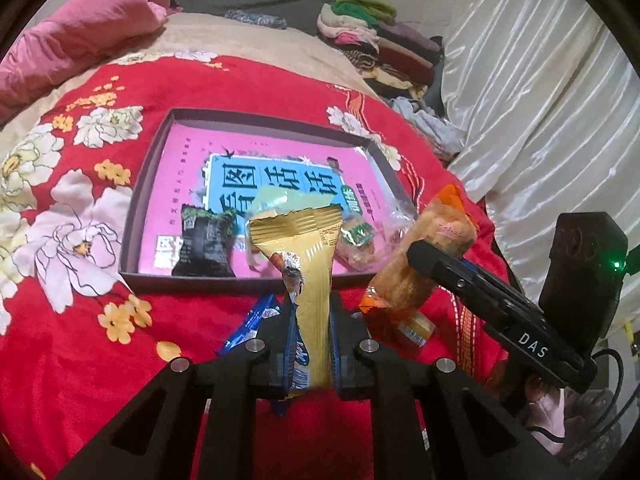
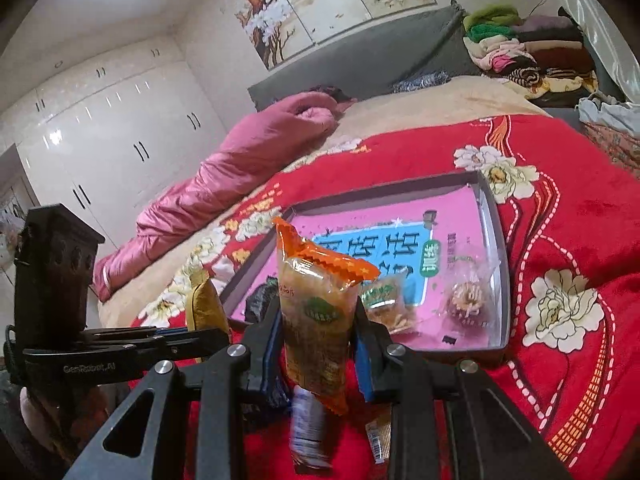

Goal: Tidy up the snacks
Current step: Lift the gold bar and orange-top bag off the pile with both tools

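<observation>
Your left gripper pinches a gold snack packet between its fingers, upright, just before the near wall of the shallow box on the red blanket. Your right gripper pinches an orange snack packet the same way. A dark green packet and clear-wrapped snacks lie inside the box.

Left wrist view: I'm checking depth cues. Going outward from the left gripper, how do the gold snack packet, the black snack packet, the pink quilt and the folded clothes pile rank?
1. Gold snack packet, clamped in the left gripper.
2. Black snack packet, in the tray's near left corner.
3. Pink quilt, far left, and folded clothes pile, far right: too close to call.
</observation>
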